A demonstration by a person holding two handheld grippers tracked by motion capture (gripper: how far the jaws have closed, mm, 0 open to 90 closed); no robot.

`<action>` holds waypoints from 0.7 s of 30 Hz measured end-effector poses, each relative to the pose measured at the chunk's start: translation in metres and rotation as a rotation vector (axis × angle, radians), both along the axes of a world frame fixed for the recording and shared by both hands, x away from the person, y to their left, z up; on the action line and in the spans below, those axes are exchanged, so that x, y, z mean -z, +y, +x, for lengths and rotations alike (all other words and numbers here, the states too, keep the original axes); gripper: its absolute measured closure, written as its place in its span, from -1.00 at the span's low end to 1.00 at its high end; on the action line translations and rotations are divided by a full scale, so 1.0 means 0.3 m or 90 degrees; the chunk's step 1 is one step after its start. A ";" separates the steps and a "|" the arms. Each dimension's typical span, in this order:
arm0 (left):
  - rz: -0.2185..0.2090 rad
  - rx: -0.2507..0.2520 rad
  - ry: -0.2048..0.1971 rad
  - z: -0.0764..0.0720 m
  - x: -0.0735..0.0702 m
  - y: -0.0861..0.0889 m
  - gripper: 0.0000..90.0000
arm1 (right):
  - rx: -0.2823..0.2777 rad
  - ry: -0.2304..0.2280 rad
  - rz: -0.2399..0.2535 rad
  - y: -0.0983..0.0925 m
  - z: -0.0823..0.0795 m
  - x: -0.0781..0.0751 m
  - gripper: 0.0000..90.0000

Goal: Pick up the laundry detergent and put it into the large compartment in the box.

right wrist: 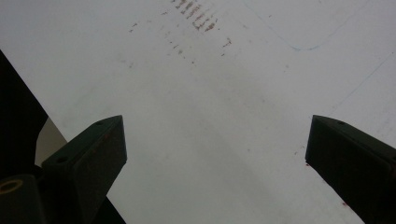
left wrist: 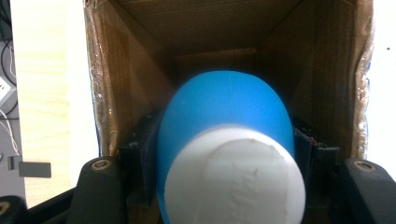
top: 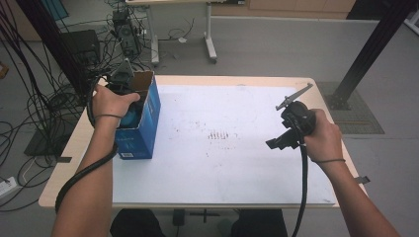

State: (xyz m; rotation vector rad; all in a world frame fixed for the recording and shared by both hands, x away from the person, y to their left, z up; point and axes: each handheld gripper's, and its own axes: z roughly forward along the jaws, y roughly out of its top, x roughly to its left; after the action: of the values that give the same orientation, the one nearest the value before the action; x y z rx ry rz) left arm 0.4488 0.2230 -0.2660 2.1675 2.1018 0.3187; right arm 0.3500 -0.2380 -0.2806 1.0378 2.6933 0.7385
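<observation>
Your table [top: 237, 81] carries a large white sheet [top: 222, 163] with small brown marks near its middle. At the left edge of this sheet stands a blue cardboard box [top: 143, 123], open at the top. It has white writing on its side, but this is too small to read.

Your left gripper [left wrist: 229, 154] is lowered into the open top of this box. Its jaws are closed on a blue object with a white round end [left wrist: 229, 140]. In the left gripper view the white end points toward the camera and the blue rounded end points down into the box, so the long axis runs along the jaws. I cannot tell what exactly this object is. It is inside the brown walls of the box, and it does not touch them as far as I can see.

Your right gripper [right wrist: 215, 154] hangs above the right part of the white sheet. Its jaws stand wide apart and hold nothing.
</observation>
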 end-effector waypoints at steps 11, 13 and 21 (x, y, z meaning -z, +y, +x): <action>0.006 -0.003 -0.001 -0.002 0.000 0.004 -0.19 | -0.002 0.002 -0.001 0.008 0.004 0.001 -0.88; 0.004 -0.003 -0.001 -0.002 0.000 0.005 -0.21 | -0.002 0.002 -0.001 0.008 0.004 0.001 -0.88; 0.002 -0.003 -0.004 -0.001 -0.003 0.001 -0.26 | -0.001 0.003 0.002 0.007 0.006 0.003 -0.88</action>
State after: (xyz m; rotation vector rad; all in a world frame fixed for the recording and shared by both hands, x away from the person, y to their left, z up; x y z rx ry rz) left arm 0.4484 0.2233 -0.2652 2.1611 2.1043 0.3287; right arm 0.3518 -0.2358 -0.2816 1.0392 2.6974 0.7411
